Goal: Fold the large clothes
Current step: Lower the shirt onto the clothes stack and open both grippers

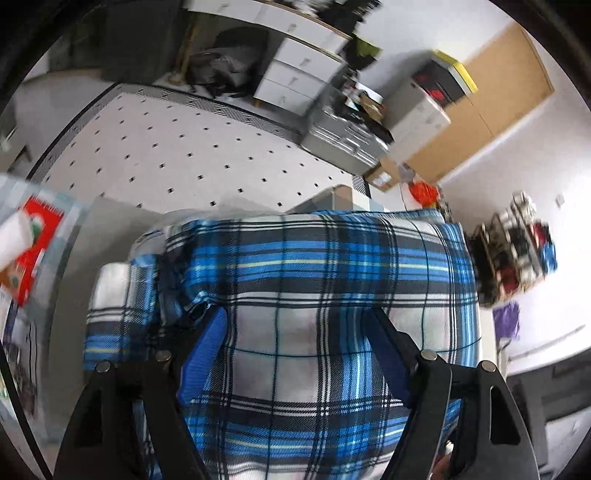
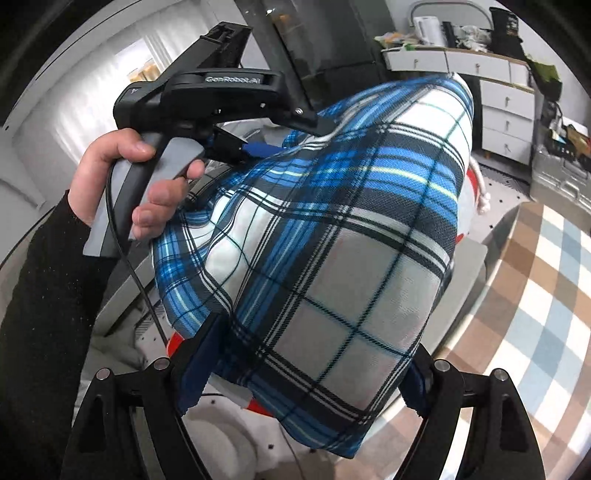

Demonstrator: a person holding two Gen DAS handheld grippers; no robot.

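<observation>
Through my left wrist view, the left gripper (image 1: 299,332) has its fingers (image 1: 207,354) spread wide around a thick folded bundle of blue plaid cloth (image 1: 314,266), pinching it above the dotted mattress (image 1: 166,147). Through my right view, the right gripper (image 2: 314,365) clamps the bundle's other end; a hand (image 2: 122,177) holds the left gripper.

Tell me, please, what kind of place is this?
Probably a room in a home, perhaps a bedroom. A white drawer chest stands by the wall, a checked rug lies on the floor, and a kettle sits on a shelf.
</observation>
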